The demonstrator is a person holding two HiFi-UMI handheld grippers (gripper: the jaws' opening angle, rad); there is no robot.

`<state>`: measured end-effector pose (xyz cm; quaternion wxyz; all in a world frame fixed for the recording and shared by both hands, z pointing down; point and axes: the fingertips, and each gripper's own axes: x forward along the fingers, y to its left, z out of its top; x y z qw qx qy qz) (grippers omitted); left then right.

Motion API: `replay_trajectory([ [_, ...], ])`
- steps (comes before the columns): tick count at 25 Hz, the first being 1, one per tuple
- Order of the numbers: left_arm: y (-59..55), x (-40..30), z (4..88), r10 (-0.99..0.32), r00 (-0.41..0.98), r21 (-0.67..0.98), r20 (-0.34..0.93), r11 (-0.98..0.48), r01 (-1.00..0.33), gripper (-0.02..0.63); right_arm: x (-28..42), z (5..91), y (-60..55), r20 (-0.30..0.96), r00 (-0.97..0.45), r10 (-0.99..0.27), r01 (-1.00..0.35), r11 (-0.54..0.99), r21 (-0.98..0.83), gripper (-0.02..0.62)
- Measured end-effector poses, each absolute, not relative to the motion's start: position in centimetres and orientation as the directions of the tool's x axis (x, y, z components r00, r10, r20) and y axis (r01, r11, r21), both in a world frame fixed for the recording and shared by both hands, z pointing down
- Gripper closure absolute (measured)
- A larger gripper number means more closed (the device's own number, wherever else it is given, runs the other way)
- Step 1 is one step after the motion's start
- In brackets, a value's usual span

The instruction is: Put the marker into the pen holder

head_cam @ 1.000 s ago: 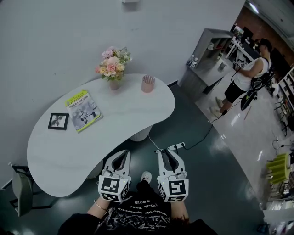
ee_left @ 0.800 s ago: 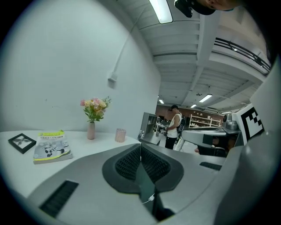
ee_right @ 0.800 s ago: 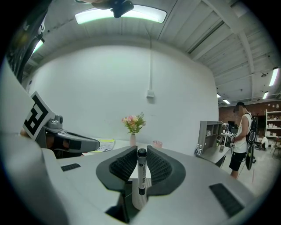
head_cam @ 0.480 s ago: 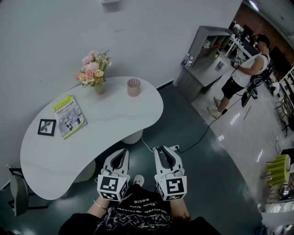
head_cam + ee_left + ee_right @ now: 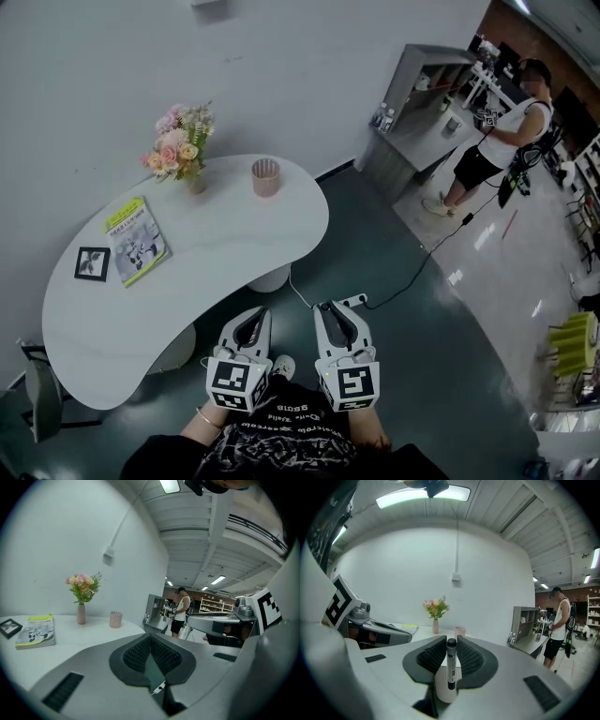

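Print on the marker (image 5: 451, 665) barrel and on the book (image 5: 131, 240) cover is too small for us to read. We see the chair (image 5: 42, 398) only in part, the rest hidden beneath the table (image 5: 216, 244).

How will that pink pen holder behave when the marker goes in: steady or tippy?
The pen holder looks small and probably light, so a knock on its rim may tip it. On the smooth table it could also slide.
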<state>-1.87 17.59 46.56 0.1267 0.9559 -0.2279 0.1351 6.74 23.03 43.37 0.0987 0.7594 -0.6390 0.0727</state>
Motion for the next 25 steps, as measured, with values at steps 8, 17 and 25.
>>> replay_trajectory([
  [8,14.1,-0.5,46.7,-0.414,0.856,0.17,0.311,-0.862,-0.478,0.583,8.4,43.3,20.9,0.217,0.174,-0.96,-0.985,-0.17,0.038,0.503],
  [17,6.2,2.3,46.9,-0.407,0.86,0.195,0.308,-0.857,-0.476,0.583,11.8,42.9,14.6,0.243,0.208,-0.948,-0.978,-0.2,0.055,0.503],
  [25,-1.2,5.0,47.6,-0.408,0.855,0.217,0.32,-0.847,-0.486,0.583,15.1,42.6,7.6,0.258,0.213,-0.942,-0.977,-0.211,0.034,0.503],
])
